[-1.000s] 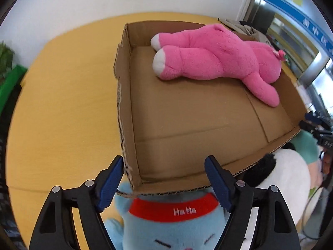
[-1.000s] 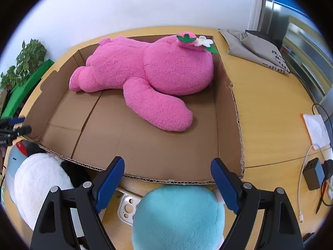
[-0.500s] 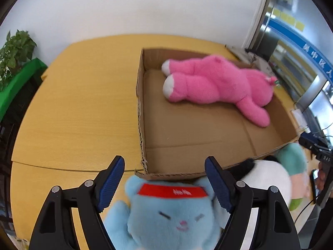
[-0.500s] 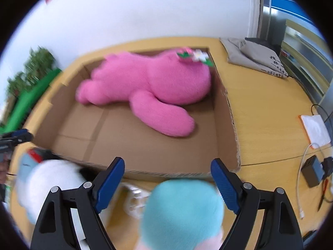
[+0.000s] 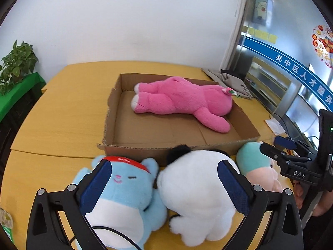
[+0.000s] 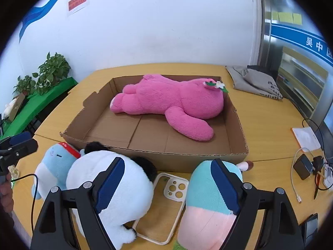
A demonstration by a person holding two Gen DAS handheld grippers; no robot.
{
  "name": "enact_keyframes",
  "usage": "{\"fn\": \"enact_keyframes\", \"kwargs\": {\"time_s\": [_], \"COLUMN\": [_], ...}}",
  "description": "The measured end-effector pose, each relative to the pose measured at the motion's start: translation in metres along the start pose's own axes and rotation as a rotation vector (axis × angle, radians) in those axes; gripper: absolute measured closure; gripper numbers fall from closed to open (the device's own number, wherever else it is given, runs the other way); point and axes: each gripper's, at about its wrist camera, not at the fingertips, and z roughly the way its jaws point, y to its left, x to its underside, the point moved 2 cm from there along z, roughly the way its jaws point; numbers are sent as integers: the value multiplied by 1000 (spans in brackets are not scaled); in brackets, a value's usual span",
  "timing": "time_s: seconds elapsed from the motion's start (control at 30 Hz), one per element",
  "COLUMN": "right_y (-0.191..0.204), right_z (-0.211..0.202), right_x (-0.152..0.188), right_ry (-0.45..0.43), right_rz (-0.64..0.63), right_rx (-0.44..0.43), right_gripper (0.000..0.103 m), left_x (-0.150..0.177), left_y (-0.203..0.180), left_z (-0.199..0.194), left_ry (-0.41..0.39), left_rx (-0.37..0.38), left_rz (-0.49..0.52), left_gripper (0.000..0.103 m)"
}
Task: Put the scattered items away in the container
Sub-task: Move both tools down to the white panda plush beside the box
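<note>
The white plush point(image 5: 197, 195) at lower centre looks light and squashy (grip its round body). Left gripper point(image 5: 166, 187) fingers are opening, unclenched above it; right gripper point(image 6: 166, 184) is released.

A shallow cardboard box point(image 6: 239, 125) holds 1 pink plush point(image 6: 172, 102) lying on its side. Outside its near wall lie 3 plushes: blue point(image 5: 124, 189), white point(image 5: 195, 187), teal-and-pink point(image 6: 208, 200).

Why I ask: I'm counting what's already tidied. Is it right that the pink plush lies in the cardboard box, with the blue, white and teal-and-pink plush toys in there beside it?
Not quite. The pink plush does lie in the cardboard box, but it is alone there. The blue plush, white plush and teal-and-pink plush lie on the table outside the box's near wall, as the right wrist view shows.
</note>
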Motion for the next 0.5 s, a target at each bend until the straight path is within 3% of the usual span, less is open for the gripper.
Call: {"fn": "enact_keyframes", "kwargs": {"time_s": [0.17,0.3,0.5], "right_y": [3,6,41], "right_z": [-3,-3,9], "right_x": [8,18,51], "right_ry": [17,49,144], "right_rz": [6,0,-144], "right_rx": [-13,-78,-214], "right_gripper": [18,18,18], "left_x": [8,14,15], "left_y": [-8,-16,-29], "left_z": [2,9,39], "left_ry": [20,48,135], "left_rx": [34,97,269], "left_rz": [-5,0,-9], "left_gripper": [0,0,0]}}
